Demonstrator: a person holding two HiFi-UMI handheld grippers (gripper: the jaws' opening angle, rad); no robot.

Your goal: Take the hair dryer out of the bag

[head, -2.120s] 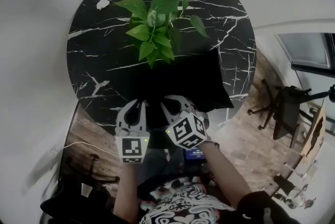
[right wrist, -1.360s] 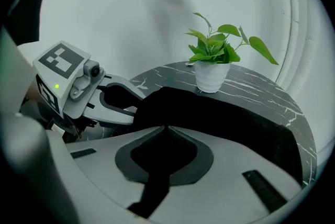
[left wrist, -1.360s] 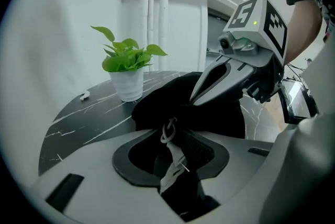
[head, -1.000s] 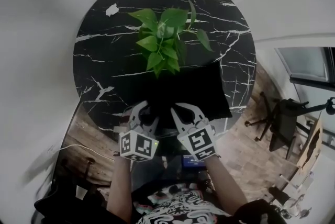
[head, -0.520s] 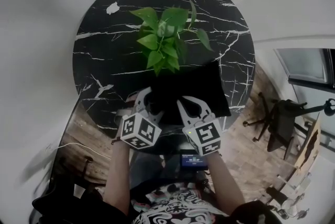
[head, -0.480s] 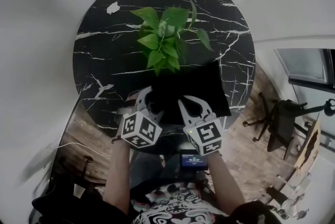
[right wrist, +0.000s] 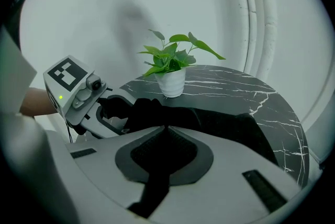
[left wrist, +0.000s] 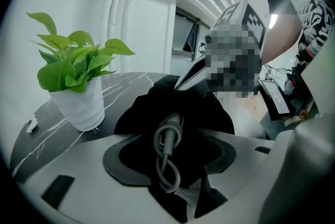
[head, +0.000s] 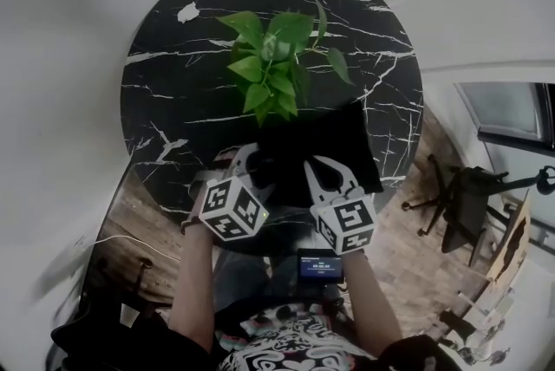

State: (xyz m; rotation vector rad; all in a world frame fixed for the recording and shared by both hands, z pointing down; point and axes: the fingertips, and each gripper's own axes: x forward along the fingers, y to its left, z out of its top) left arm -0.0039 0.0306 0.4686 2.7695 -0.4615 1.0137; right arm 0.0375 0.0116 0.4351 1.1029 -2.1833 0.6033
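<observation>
A black cloth bag (head: 334, 139) lies on the round black marble table (head: 173, 83), near its front edge. In the left gripper view the bag (left wrist: 201, 108) faces me with a grey coiled hair dryer cord (left wrist: 167, 150) showing at its mouth. My left gripper (left wrist: 170, 143) has just been opening; its jaws stand wide, the cord lies loose between them and touches neither pad. In the head view the left gripper (head: 251, 159) is at the bag's near left corner. My right gripper (right wrist: 165, 126) is shut on the bag (right wrist: 225, 123) at its near edge, right of the left one (head: 316, 165).
A green plant in a white pot (head: 273, 57) stands just behind the bag, mid-table. A small device with a lit screen (head: 319, 265) sits below the table edge between my arms. An office chair (head: 464, 187) stands on the wooden floor to the right.
Both grippers have moved up onto the bag's near edge, the right one drifting rightwards. The left jaws have spread wider. The bag's near edge is bunched between them.
</observation>
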